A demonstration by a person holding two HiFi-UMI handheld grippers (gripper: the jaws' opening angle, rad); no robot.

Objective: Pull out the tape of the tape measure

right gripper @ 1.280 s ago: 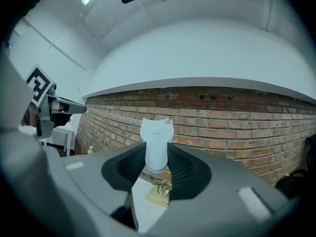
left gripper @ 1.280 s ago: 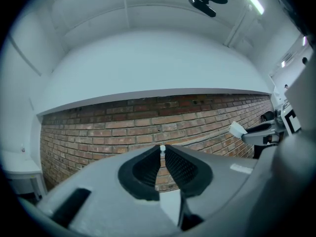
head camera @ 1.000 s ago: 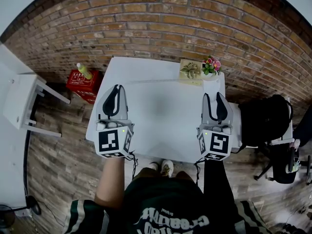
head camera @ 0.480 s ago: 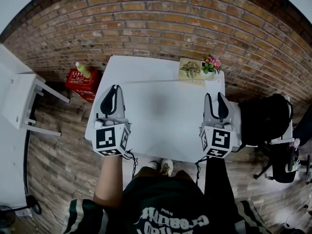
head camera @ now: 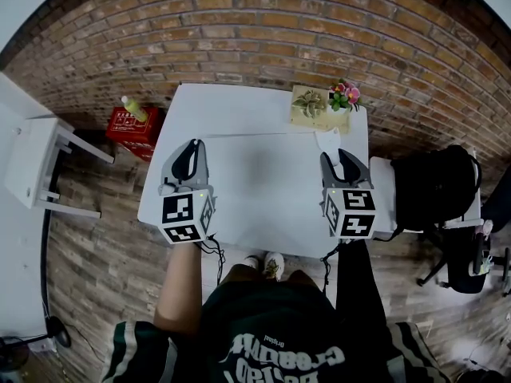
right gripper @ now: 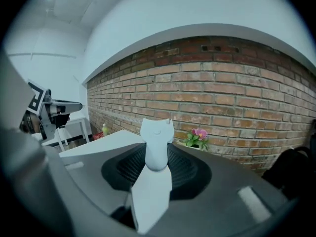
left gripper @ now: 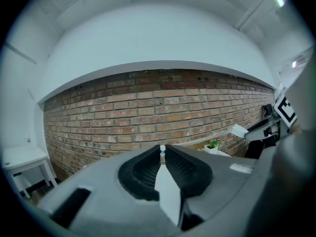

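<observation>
1. Jaws of the left hand-held gripper stand almost together, pinching a small white tip, the end of the tape.
2. From above, this left hand-held gripper sits over the counter's left edge, toward the near-left corner.
3. The right hand-held gripper has its 2 jaws closed on the white tape measure, which stands up between the pads with 2 small points on top.
4. This right hand-held gripper is by the counter's right edge, with the tape measure sticking out past its fingertips.
5. The tape shows as 1 thin pale line across the counter from the left gripper to the tape measure; whether it touches the surface cannot be told.
6. Pink potted flowers stand at the far-right corner.
7. Beyond the left edge, on the floor, a red crate sits with a green bottle on it.
</observation>
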